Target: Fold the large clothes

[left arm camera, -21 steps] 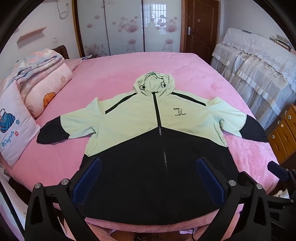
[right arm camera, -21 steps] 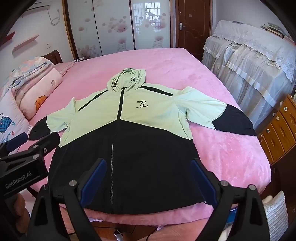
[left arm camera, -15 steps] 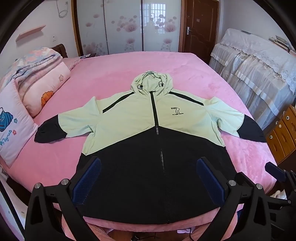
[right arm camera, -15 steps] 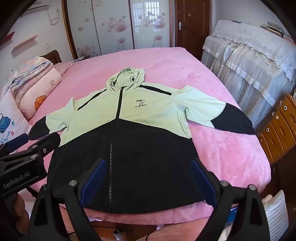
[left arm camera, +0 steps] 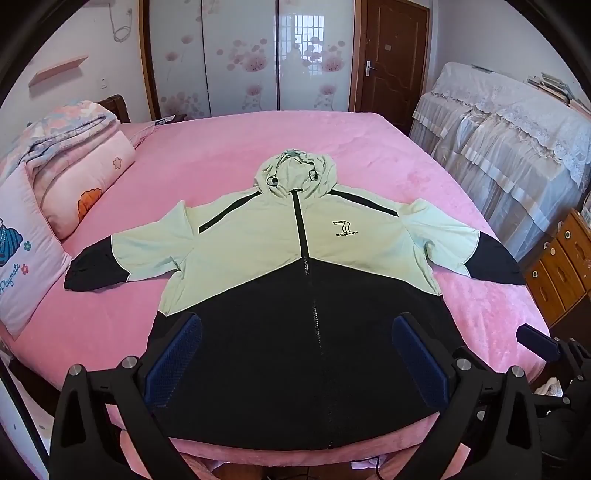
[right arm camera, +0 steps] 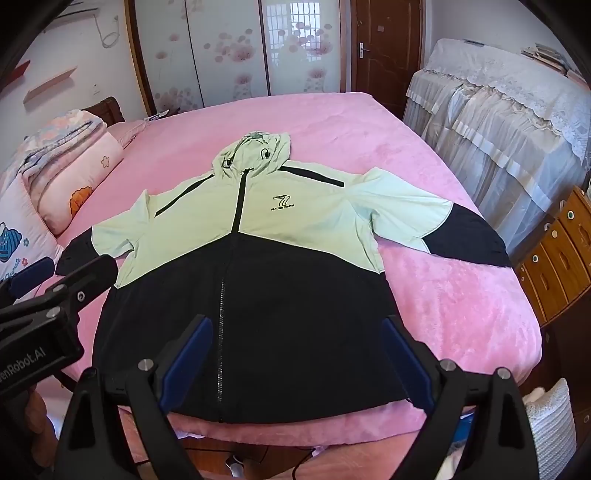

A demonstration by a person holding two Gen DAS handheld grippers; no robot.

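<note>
- A bed (left arm camera: 229, 155) with a pink cover.
- A wardrobe (left arm camera: 243, 55) with flowered doors.
- A brown door (left arm camera: 391, 59).
- A wooden drawer cabinet (left arm camera: 561, 266) at the right.

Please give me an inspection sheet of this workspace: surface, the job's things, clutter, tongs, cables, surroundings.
Surface: pink bed cover, mostly smooth.
Job's things: green and black hooded jacket lying flat, front up, zipped, both sleeves spread out, hem at the near bed edge; not folded yet.
Clutter: folded quilt and cartoon pillow at the left edge of the bed, apart from the jacket.
Tongs: left tongs and right tongs both open, above the black lower part, holding nothing.
Cables: thin dark cable below the near bed edge; white cord on the far wall.
Surroundings: lace-covered furniture, wooden drawers, brown door, flowered wardrobe doors.
</note>
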